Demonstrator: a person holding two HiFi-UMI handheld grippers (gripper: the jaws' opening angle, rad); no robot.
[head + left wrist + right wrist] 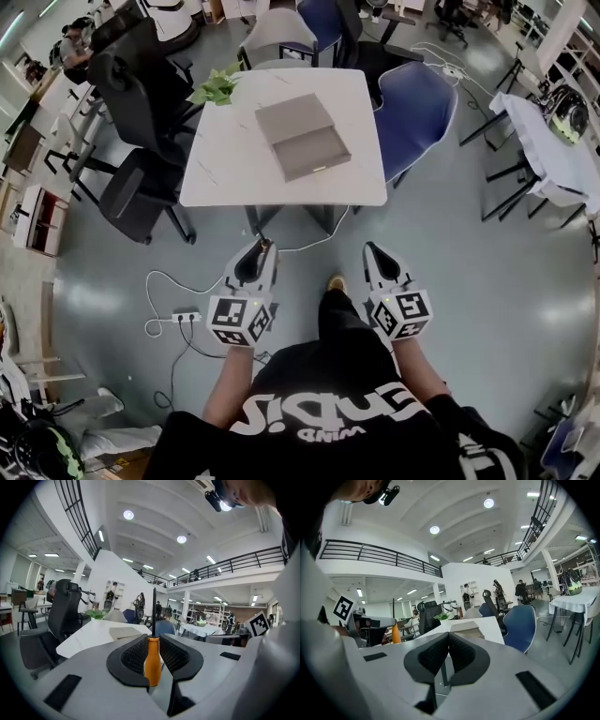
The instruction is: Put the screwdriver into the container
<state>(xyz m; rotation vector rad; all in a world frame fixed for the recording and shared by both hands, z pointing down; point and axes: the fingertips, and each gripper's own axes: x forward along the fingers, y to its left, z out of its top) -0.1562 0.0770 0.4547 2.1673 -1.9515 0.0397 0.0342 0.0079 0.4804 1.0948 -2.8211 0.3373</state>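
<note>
Left gripper [153, 643]: I read these tongs as clamped on the screwdriver [152, 666]. Its orange handle sits upright between the two black pads, and its dark shaft stands out past the tips.
Right gripper [448, 638]: narrow; the pads meet and I see nothing between them.
Screwdriver, position: in the left jaws, over the grey floor in front of the person and well short of the table [217, 176].
Container [302, 137]: a grey, flat box lying near the middle of the white table. I cannot tell from here whether it is open.
Table surroundings: a green plant [216, 87] is at the far left corner, a black office chair [141, 103] to the left and a blue chair [414, 108] to the right.
Floor: a white power strip [186, 317] with its cable lies just left of the left tongs.
</note>
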